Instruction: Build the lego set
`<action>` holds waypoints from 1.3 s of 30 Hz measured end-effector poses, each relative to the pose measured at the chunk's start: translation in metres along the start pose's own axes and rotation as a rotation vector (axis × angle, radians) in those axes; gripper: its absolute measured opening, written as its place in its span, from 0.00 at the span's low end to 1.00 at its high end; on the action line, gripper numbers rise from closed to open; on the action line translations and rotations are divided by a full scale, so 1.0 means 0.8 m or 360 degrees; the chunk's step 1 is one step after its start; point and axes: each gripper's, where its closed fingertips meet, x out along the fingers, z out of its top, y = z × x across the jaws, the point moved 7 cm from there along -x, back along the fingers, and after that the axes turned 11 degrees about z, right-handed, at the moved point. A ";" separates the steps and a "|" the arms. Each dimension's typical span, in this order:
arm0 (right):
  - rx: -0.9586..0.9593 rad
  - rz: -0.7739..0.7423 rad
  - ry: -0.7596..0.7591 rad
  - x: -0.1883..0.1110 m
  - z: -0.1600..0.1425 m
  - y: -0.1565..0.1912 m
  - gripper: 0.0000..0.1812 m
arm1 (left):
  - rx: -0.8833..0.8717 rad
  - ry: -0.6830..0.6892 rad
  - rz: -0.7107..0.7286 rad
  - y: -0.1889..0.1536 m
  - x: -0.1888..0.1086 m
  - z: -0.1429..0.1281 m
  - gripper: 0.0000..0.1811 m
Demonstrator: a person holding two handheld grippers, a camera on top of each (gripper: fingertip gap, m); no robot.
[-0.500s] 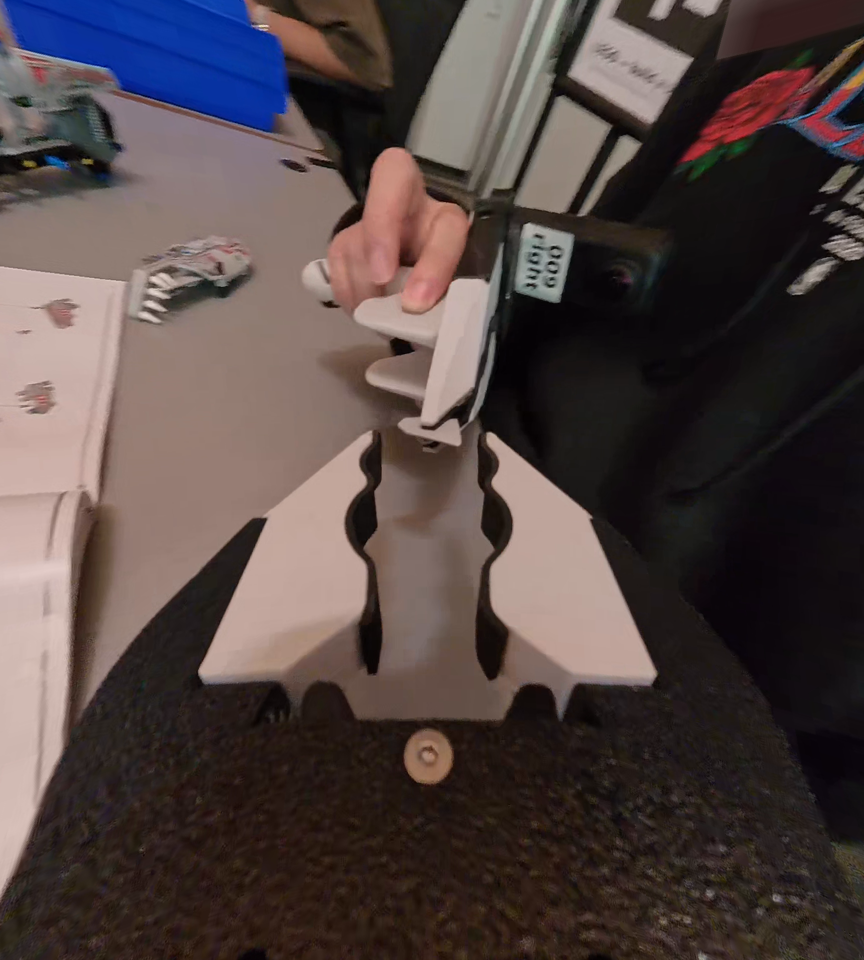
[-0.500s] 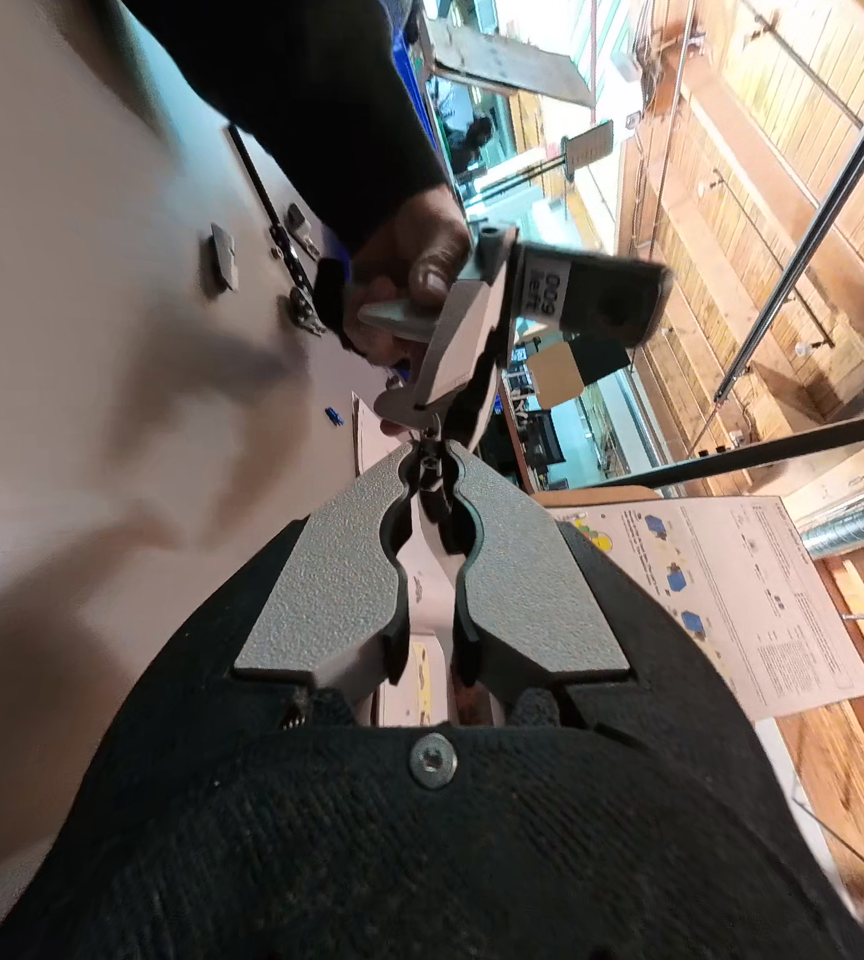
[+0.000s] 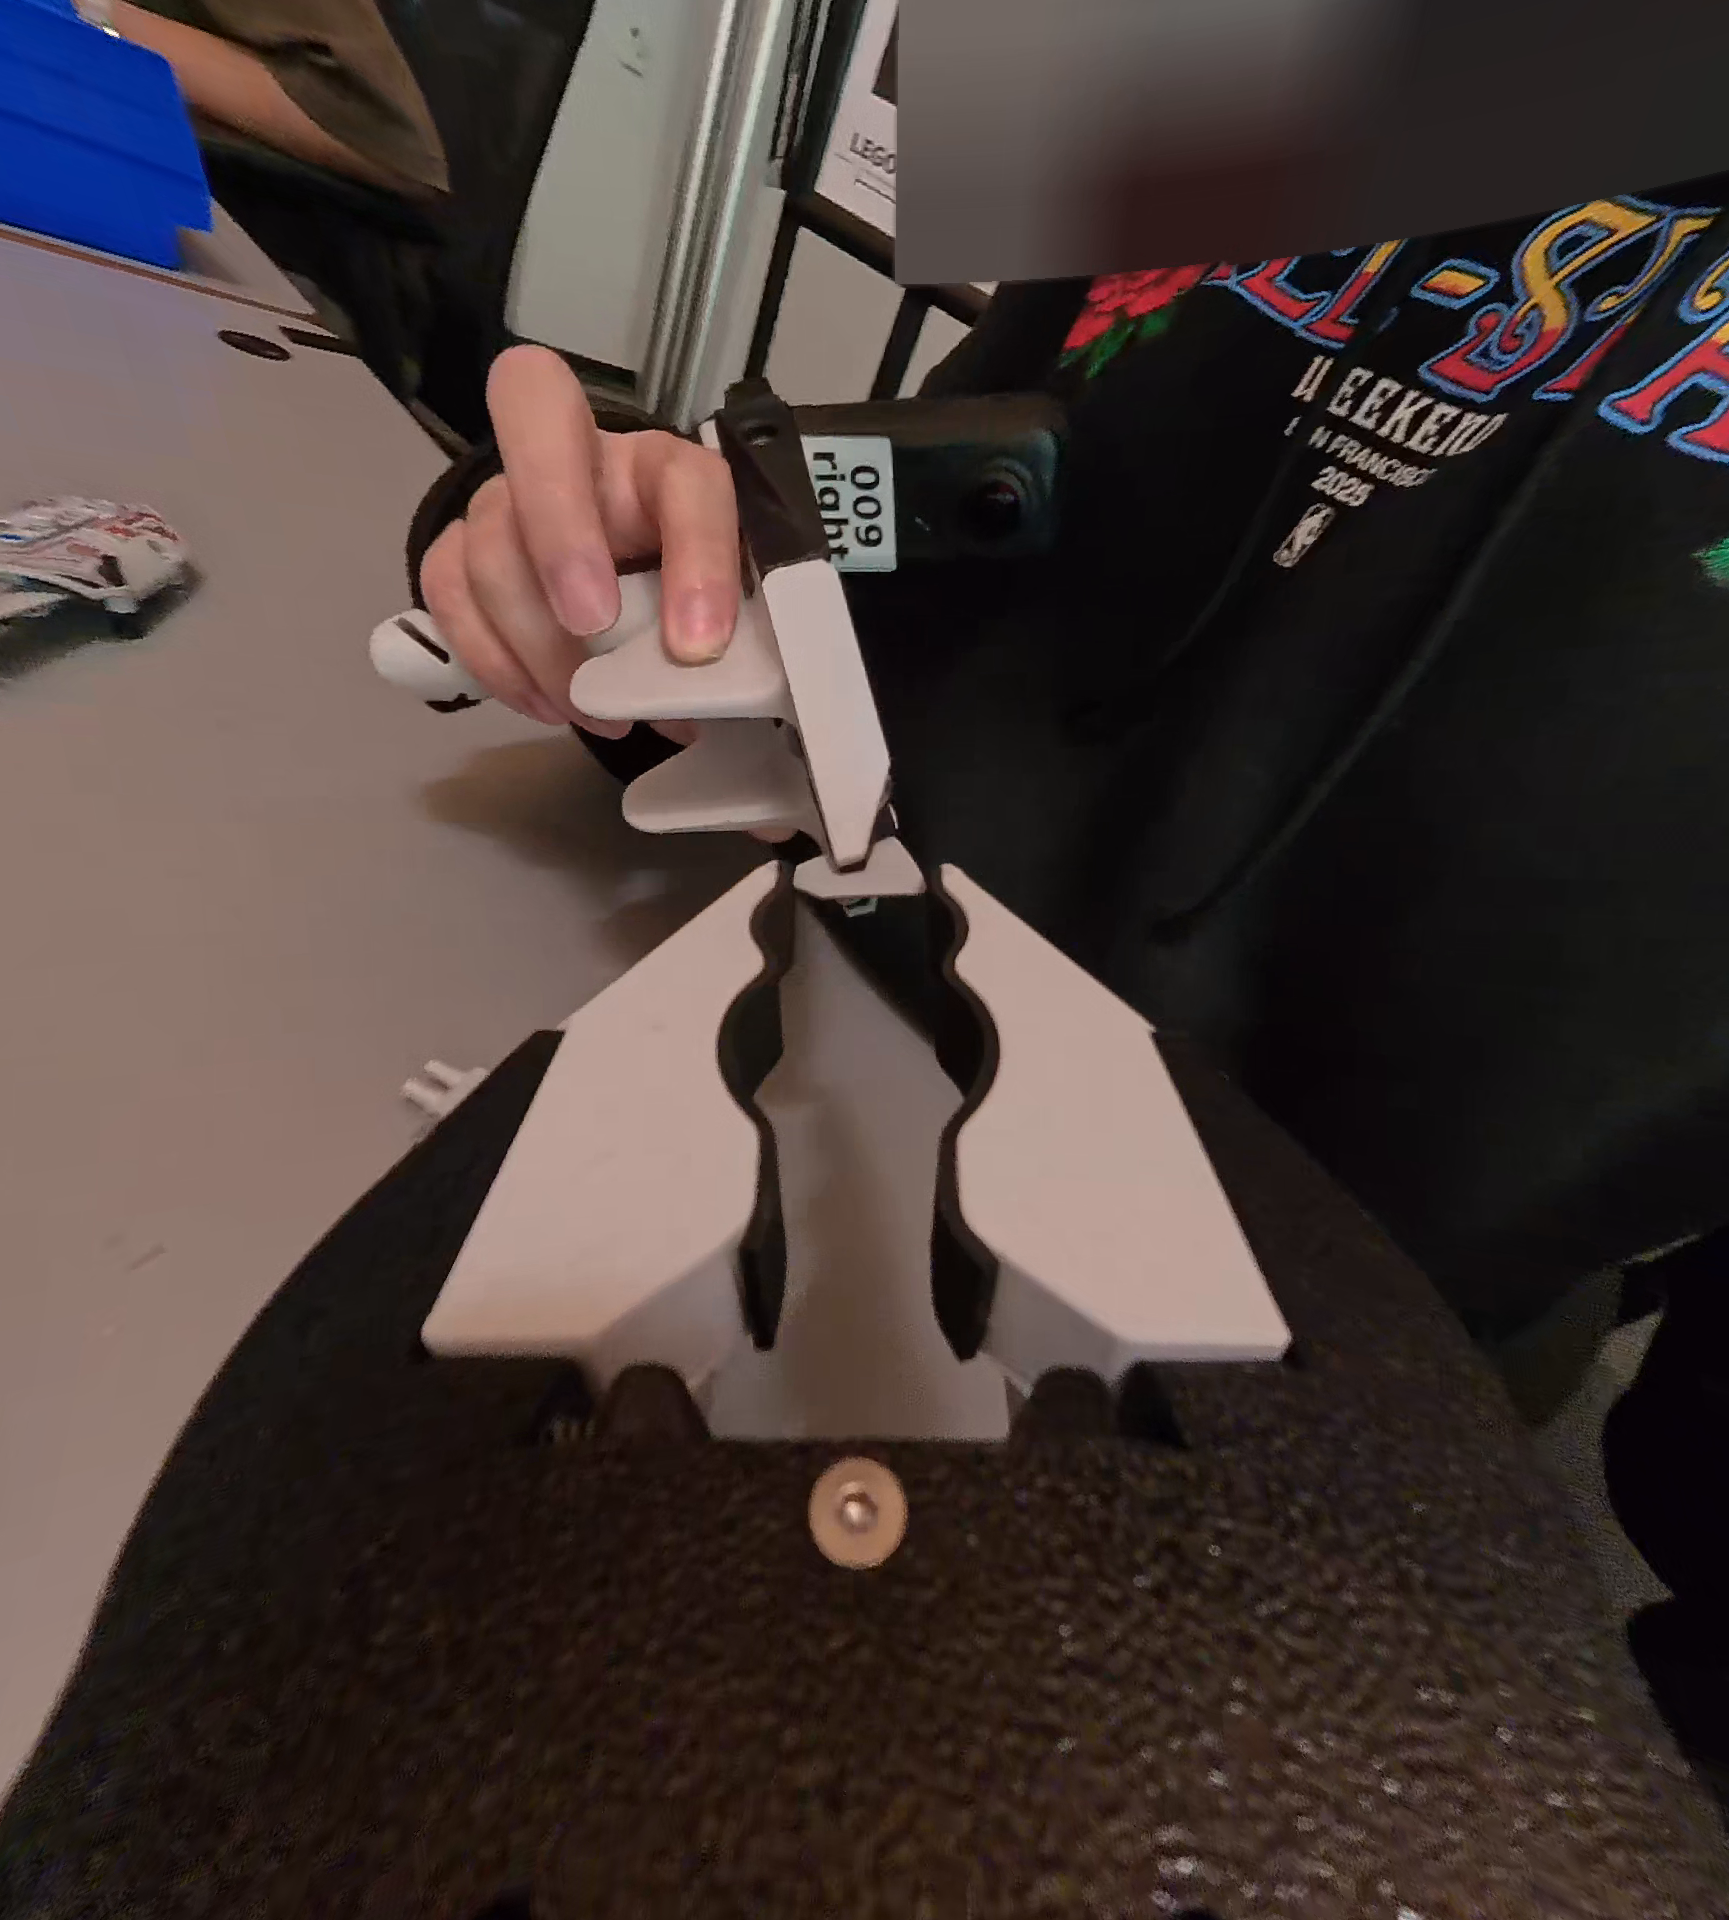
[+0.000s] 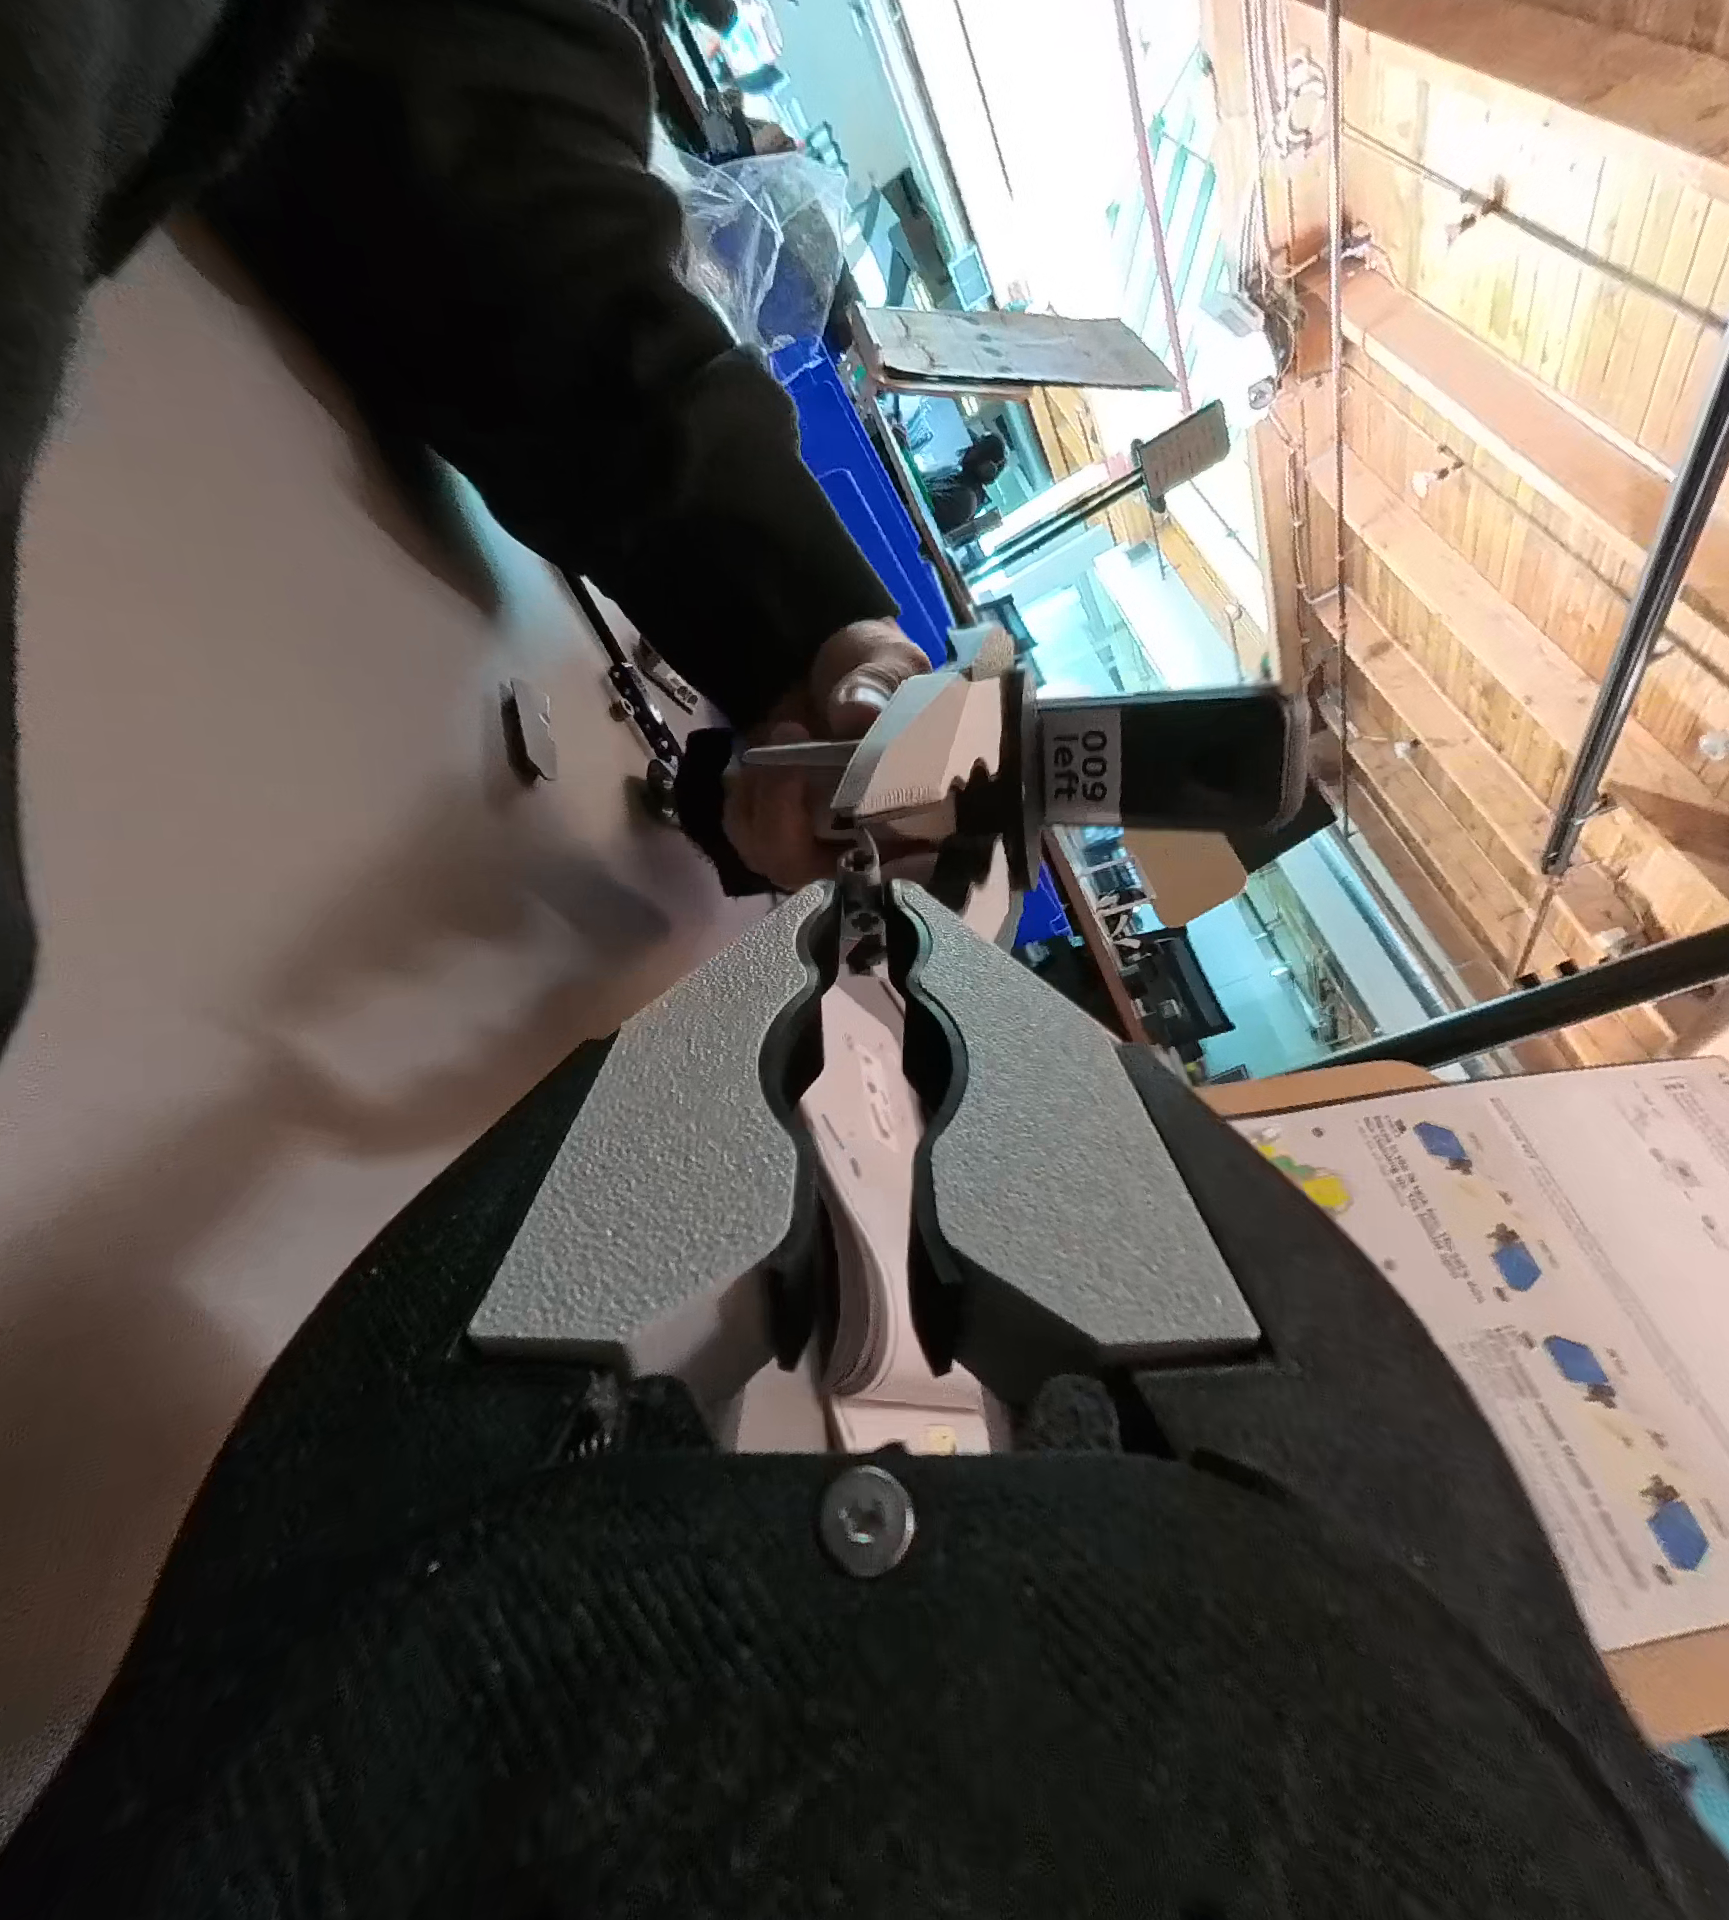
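Observation:
In the left wrist view my left gripper [image 3: 862, 883] is shut on a small light grey lego piece [image 3: 860, 879] held across its tips. The right gripper [image 3: 855, 847], held by a hand [image 3: 569, 561], comes down from above and its tip touches that piece. In the right wrist view my right gripper [image 4: 860, 906] is shut on a small dark lego piece with holes [image 4: 860, 920]. The left gripper [image 4: 855, 826] meets it tip to tip. Both are held in the air above the grey table [image 3: 164, 883].
A grey lego sub-assembly with white teeth [image 3: 29, 582] lies on the table at the left. A small white pin [image 3: 439, 1086] lies near my left gripper. A blue bin [image 3: 39, 135] stands at the back. A person in a black hoodie [image 3: 1411, 779] is close on the right. An open instruction book [image 4: 865, 1195] and a printed sheet [image 4: 1566, 1299] show beneath. Left and right tips are no more than a few centimetres apart.
The left gripper has swung right, so the instruction book has left its view. Both grippers stay tip to tip. The right gripper's tip now rests on the grey piece.

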 end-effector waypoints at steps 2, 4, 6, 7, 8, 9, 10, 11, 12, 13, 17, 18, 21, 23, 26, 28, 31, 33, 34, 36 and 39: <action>0.0069 0.0023 -0.0007 -0.001 -0.006 -0.001 0.03 | 0.0025 0.0009 0.0066 0.004 -0.004 -0.003 0.12; 0.0157 -0.0004 -0.0014 -0.003 -0.014 -0.005 0.07 | 0.0032 0.0000 0.0158 0.009 -0.008 -0.005 0.12; 0.0308 -0.0023 -0.0028 -0.005 -0.024 -0.010 0.14 | 0.0041 0.0015 0.0294 0.016 -0.012 -0.009 0.12; 0.0422 -0.0025 0.0006 -0.006 -0.032 -0.012 0.15 | 0.0052 0.0041 0.0399 0.021 -0.015 -0.011 0.13; 0.0521 0.0007 0.0044 -0.007 -0.039 -0.011 0.17 | 0.0070 0.0072 0.0524 0.027 -0.017 -0.014 0.13; 0.0606 0.0072 0.0104 -0.008 -0.047 -0.009 0.16 | 0.0095 0.0116 0.0653 0.032 -0.019 -0.018 0.12; 0.0702 0.0115 0.0205 -0.009 -0.056 -0.008 0.16 | 0.0130 0.0164 0.0779 0.035 -0.020 -0.021 0.12; 0.0824 0.0159 0.0320 -0.011 -0.066 -0.007 0.16 | 0.0175 0.0213 0.0925 0.039 -0.020 -0.024 0.12; 0.0966 0.0222 0.0417 -0.014 -0.075 -0.004 0.17 | 0.0229 0.0273 0.1082 0.042 -0.019 -0.027 0.12; 0.1118 0.0274 0.0495 -0.016 -0.083 -0.001 0.18 | 0.0286 0.0348 0.1224 0.044 -0.017 -0.030 0.12; 0.1541 0.0392 0.0606 -0.018 -0.093 0.011 0.22 | 0.0396 0.0649 0.1516 0.046 0.003 -0.048 0.13; 0.1605 0.0405 0.0608 -0.016 -0.093 0.013 0.22 | 0.0382 0.0681 0.1522 0.045 0.010 -0.052 0.12; 0.1765 0.0414 0.0647 -0.008 -0.095 0.021 0.21 | 0.0313 0.0708 0.1596 0.051 0.020 -0.058 0.12; 0.1846 0.0411 0.0665 -0.003 -0.096 0.026 0.21 | 0.0261 0.0705 0.1595 0.053 0.025 -0.060 0.12; 0.1866 0.0386 0.0731 0.002 -0.098 0.029 0.20 | 0.0220 0.0676 0.1591 0.054 0.029 -0.060 0.12; 0.1895 0.0343 0.0755 0.003 -0.100 0.028 0.19 | 0.0178 0.0658 0.1578 0.054 0.029 -0.060 0.12; 0.1910 0.0317 0.0763 0.003 -0.101 0.027 0.18 | 0.0122 0.0644 0.1541 0.053 0.028 -0.061 0.14; 0.1916 0.0302 0.0770 0.005 -0.099 0.028 0.20 | 0.0115 0.0642 0.1537 0.052 0.027 -0.062 0.16; 0.1915 0.0299 0.0777 0.006 -0.098 0.028 0.21 | 0.0128 0.0648 0.1528 0.052 0.026 -0.062 0.16; 0.1898 0.0282 0.0804 0.007 -0.098 0.028 0.20 | 0.0172 0.0677 0.1515 0.050 0.024 -0.062 0.16; 0.1888 0.0295 0.0813 0.007 -0.097 0.028 0.19 | 0.0248 0.0739 0.1491 0.049 0.017 -0.060 0.15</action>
